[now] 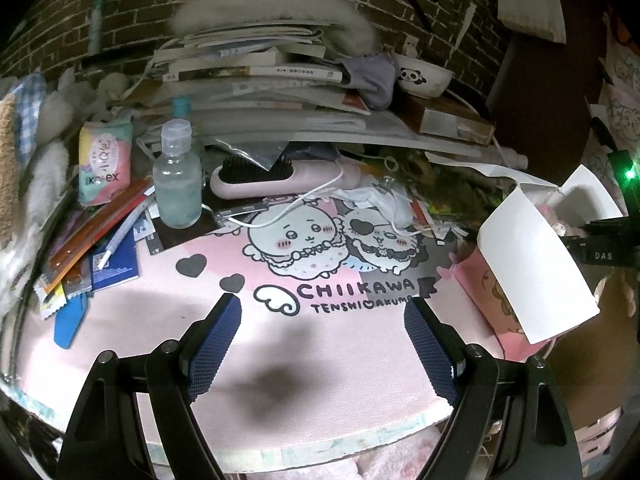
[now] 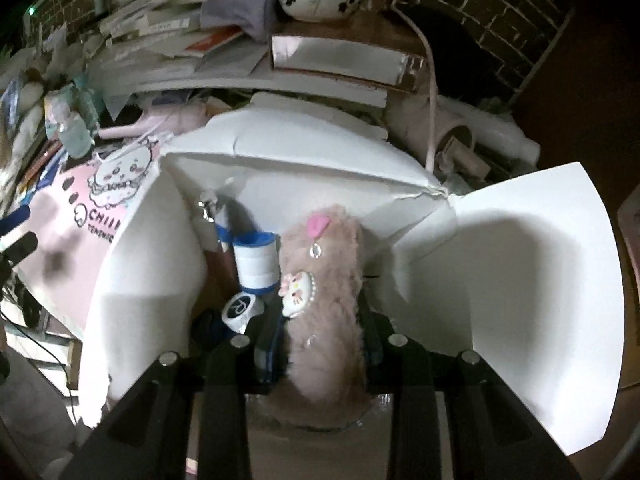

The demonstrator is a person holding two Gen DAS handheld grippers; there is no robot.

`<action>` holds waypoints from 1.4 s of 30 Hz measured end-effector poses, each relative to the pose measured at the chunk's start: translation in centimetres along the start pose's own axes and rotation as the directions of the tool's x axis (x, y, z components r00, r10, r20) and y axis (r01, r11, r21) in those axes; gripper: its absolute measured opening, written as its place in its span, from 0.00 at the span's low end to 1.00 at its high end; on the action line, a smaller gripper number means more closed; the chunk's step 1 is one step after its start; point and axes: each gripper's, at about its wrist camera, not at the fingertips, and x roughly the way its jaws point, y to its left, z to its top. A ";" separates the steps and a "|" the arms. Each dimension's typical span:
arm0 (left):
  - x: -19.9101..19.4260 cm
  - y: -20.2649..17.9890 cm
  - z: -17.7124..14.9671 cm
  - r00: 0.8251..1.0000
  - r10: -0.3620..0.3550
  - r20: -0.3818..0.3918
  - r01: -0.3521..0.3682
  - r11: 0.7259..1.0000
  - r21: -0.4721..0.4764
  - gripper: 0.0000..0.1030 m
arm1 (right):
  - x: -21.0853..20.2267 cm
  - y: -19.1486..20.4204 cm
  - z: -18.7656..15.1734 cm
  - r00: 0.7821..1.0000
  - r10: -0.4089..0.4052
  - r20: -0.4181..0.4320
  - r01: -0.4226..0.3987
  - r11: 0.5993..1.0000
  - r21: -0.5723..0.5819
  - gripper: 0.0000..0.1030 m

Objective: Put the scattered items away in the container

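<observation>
The right gripper holds a pink fluffy pouch between its jaws, which are closed on the near half of it. The pouch has a long shape, and its long axis runs straight forward from the jaws, so the far end with the pink tag points into the box. This box is the container, a white carton with its flaps open, and the pouch hangs over its opening, above the items already inside: a white roll with blue rims and a small white cap just to the left of the pouch. I cannot tell if the pouch already touches the bottom or the roll. In my judgement the next move is simple: the right hand lowers a little and opens the jaws, because the pouch is already in line with the opening and the free space is under it and to its right. The left gripper is over the pink mat, its jaws are wide open and hold nothing. The box lies to its right, at the edge of the mat. The items still scattered are far in front of it and to the left: a bottle, a brush, a packet, some pens. So the left hand is the nearer one for these.
</observation>
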 end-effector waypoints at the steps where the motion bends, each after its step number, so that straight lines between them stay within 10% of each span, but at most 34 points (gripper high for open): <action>1: 0.0 0.0 0.0 1.000 0.000 -0.002 0.000 1.000 0.000 0.79 | 0.1 0.1 0.0 1.000 -0.007 -0.002 0.007 1.000 -0.005 0.35; 4: 0.2 -0.2 0.0 1.000 -0.001 -0.005 0.001 1.000 0.004 0.79 | -0.3 0.2 0.0 0.999 -0.026 0.028 0.026 1.000 0.000 0.63; 11: 0.0 -0.7 0.0 1.000 -0.005 -0.005 0.005 1.000 0.014 0.79 | -1.8 0.1 -0.3 0.994 -0.059 0.091 0.056 0.998 0.028 0.79; 26: -1.9 -2.0 1.0 0.998 0.046 0.033 -0.047 0.999 0.014 0.79 | -6.2 4.0 -2.3 0.925 0.026 0.379 -0.092 0.983 0.158 1.00; 36: -3.7 -3.5 2.0 0.995 0.077 0.067 -0.080 0.996 0.045 0.79 | -6.6 6.4 -3.5 0.914 0.037 0.405 -0.135 0.967 0.217 1.00; 42: -5.1 -4.4 2.7 0.991 0.089 0.097 -0.095 0.994 0.054 0.83 | -6.8 8.1 -3.3 0.927 -0.104 0.359 0.044 0.984 0.171 1.00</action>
